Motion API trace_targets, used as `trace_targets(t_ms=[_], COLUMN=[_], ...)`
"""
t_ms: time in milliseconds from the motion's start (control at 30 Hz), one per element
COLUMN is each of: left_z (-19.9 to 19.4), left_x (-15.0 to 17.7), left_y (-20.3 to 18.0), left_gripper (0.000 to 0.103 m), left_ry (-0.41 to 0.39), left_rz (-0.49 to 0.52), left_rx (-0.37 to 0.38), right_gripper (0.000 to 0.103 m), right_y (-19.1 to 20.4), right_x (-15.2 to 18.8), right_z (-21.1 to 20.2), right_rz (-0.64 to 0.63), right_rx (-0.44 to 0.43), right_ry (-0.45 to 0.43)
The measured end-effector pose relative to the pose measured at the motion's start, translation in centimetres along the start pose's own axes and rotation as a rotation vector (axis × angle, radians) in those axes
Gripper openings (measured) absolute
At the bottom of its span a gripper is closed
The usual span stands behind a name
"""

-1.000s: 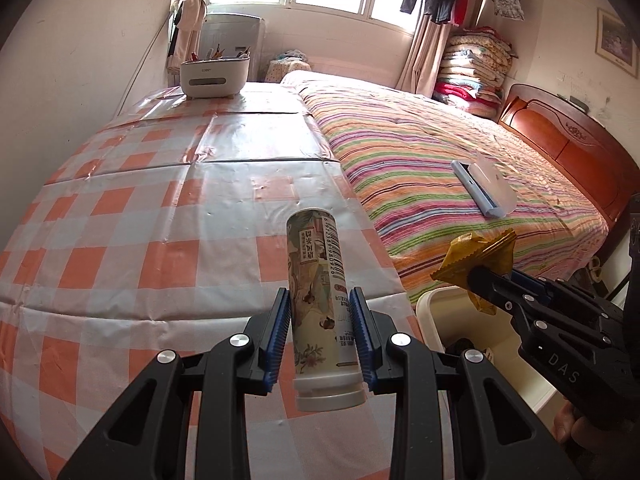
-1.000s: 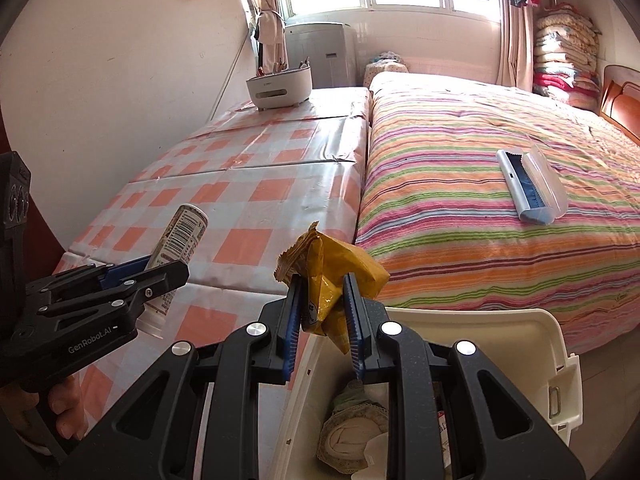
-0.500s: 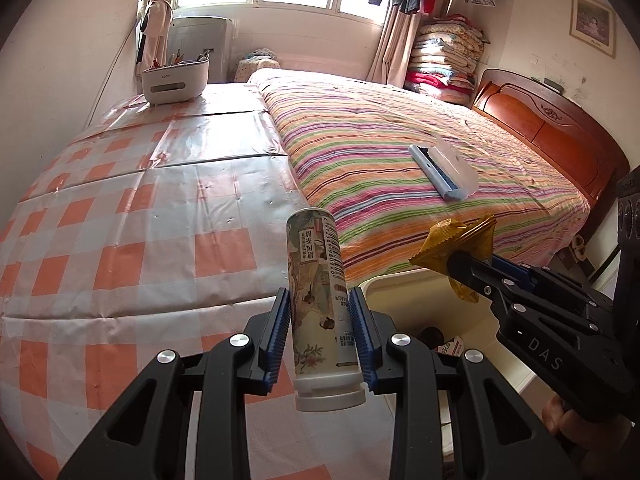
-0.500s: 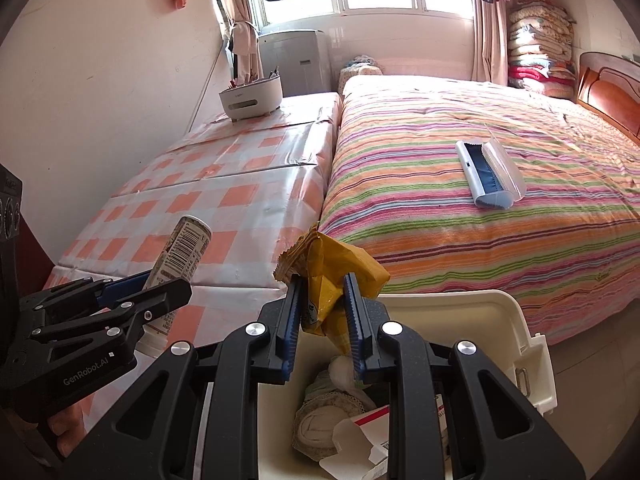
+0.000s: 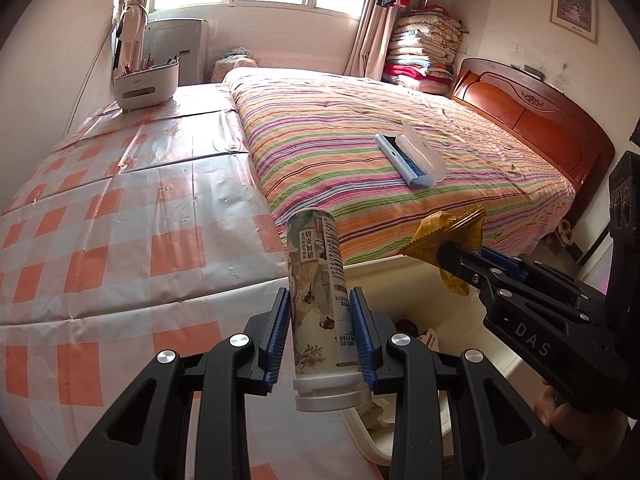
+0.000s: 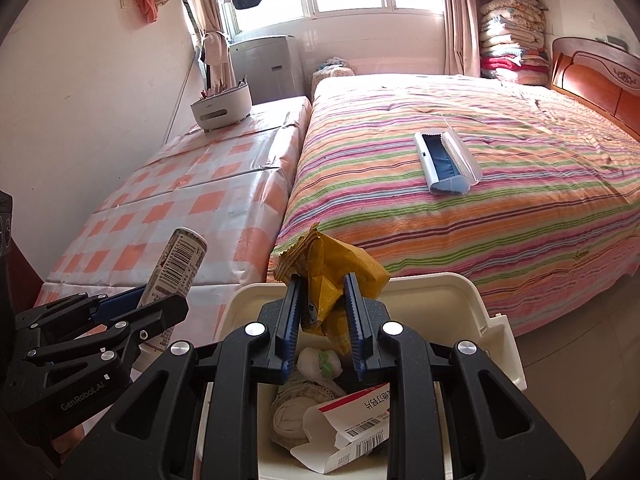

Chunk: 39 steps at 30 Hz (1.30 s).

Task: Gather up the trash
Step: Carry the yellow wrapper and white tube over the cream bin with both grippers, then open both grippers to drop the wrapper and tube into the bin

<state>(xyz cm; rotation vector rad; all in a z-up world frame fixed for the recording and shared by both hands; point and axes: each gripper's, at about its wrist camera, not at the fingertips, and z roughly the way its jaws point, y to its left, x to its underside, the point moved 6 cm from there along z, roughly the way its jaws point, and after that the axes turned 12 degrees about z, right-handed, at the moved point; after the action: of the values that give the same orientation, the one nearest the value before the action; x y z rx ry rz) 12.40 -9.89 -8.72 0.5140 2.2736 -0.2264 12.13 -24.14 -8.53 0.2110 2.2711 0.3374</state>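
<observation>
**Over the bin, both hands full**

At the near end of the room, between the checked table and the striped bed, 2 grippers hang above a cream trash bin (image 6: pixel 494 320). The left gripper (image 5: pixel 322 336) has its blue pads pressed on either side of a printed tube bottle (image 5: pixel 320 292), white cap toward the camera, far end tilted up and away. The right gripper (image 6: pixel 322 322) pinches a crumpled yellow wrapper (image 6: pixel 336 268), its fingers nearly together on the foil.

From the right wrist view the bin's inside is plain: a wad of white tissue (image 6: pixel 320 362), a round pale bundle (image 6: pixel 290 412), and a torn red-and-white carton (image 6: pixel 348 428) with a barcode. The wrapper hangs right over that opening, while the bottle shows at the left, over the edge of the checked table (image 6: pixel 200 200).

The left wrist view hides most of the bin behind its own fingers and the bottle; only a strip of rim and a glimpse of the contents show. It alone shows a hand (image 5: pixel 560 412) under the right gripper at the near right.

Farther off, both views show a white caddy (image 5: pixel 146 84) on the table's far end and a blue-and-white lint brush (image 5: pixel 412 158) lying on the striped bed (image 5: pixel 340 140).
</observation>
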Motion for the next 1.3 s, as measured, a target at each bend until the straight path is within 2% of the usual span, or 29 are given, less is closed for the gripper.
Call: trace_targets(t_ms=[567, 733, 800, 867, 900, 1000, 1133, 1200, 1300], left_z=[1.5, 2.0, 2.0, 1.9, 1.7, 1.3, 1.2, 0.9, 0.4], left_x=[0.1, 0.3, 0.3, 0.3, 0.3, 0.1, 0.2, 0.4, 0.7], left_y=[-3.9, -4.2, -4.4, -4.4, -4.3, -4.1, -3.6, -3.3, -2.7], left_gripper=[0.03, 0.031, 0.037, 0.07, 0.074, 0.076, 0.076, 0.076, 0.076], left_ry=[0.025, 0.04, 0.034, 0.029, 0.019, -0.003, 0.009, 0.016, 0.019], left_rz=[0.05, 0.05, 0.054, 0.055, 0.053, 0.061, 0.056, 0.052, 0.044], left_rx=[0.053, 0.065, 0.06, 0.038, 0.027, -0.003, -0.01, -0.026, -0.052], right_gripper=[0.024, 0.031, 0.044, 0.051, 0.054, 0.064, 0.065, 0.07, 0.072], right_y=[-3.9, -4.3, -4.5, -4.7, -4.8, -5.2, -5.4, -5.3, -5.0], right_x=[0.1, -0.2, -0.3, -0.3, -0.4, -0.5, -0.4, -0.1, 0.4], right_z=[-1.4, -1.7, -1.8, -2.0, -2.0, -2.3, -2.3, -2.3, -2.5], right_rz=[0.092, 0.107, 0.114, 0.121, 0.125, 0.136, 0.145, 0.149, 0.132], right_rx=[0.049, 0.056, 0.061, 0.065, 0.065, 0.075, 0.081, 0.087, 0.111], right_ry=[-0.032, -0.051, -0.058, -0.068, -0.072, -0.085, -0.085, -0.087, -0.093])
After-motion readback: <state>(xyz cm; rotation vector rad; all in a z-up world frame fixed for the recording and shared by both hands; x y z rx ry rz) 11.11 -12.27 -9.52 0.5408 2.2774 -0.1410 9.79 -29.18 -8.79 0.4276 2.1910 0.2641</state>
